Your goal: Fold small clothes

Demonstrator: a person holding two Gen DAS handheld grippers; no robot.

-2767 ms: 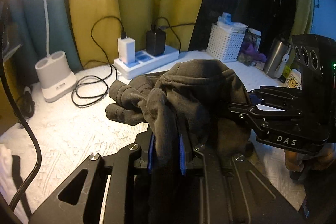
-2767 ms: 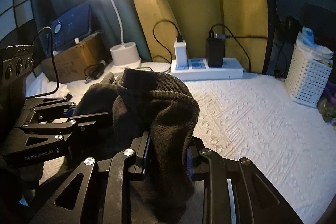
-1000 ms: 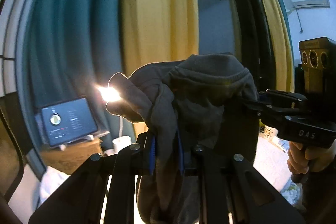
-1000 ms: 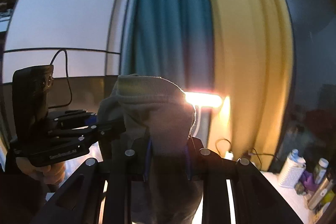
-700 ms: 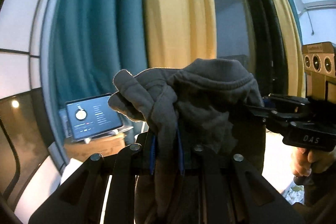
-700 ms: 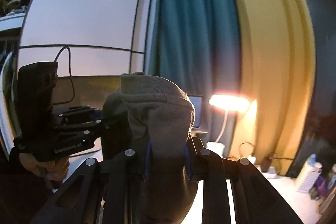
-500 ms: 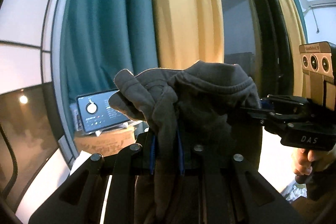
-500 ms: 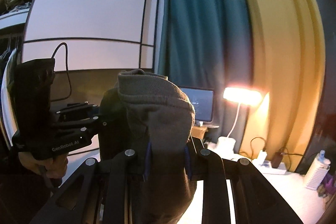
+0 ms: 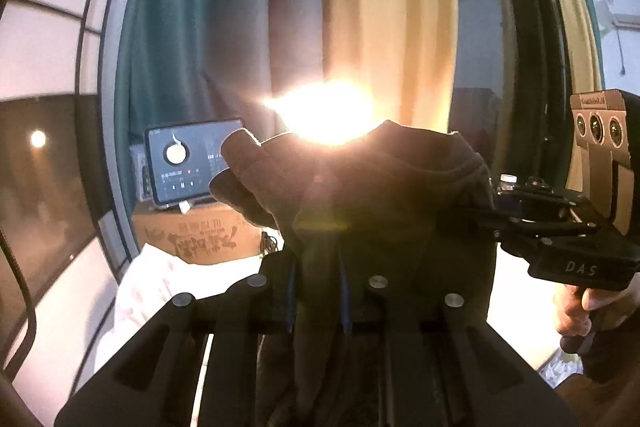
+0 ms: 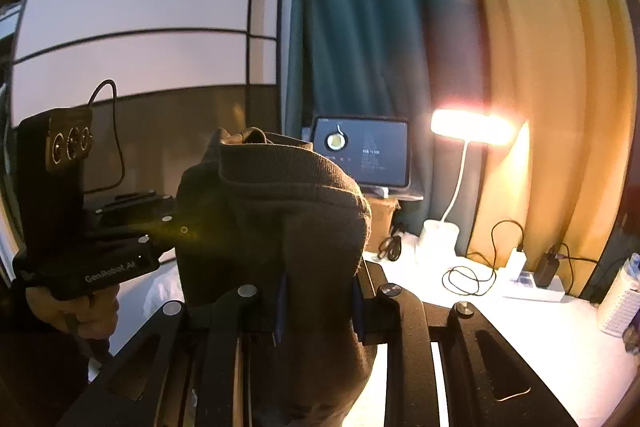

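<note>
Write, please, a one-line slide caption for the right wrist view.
Right hand-held gripper and left hand-held gripper hold a dark garment aloft before a lit desk lamp.

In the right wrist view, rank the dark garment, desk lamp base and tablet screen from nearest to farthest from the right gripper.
1. Dark garment: clamped in the right gripper.
2. Desk lamp base: right, on the table.
3. Tablet screen: behind, on a cardboard box.

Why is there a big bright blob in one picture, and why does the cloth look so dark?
Left wrist view: the lamp shines straight into the lens from behind the garment, flaring white and leaving the cloth a dark silhouette. Right wrist view: the same lamp sits off to the side, so glare is milder and the garment's ribbed edge shows. Both fisheye views bend the curtains.
</note>
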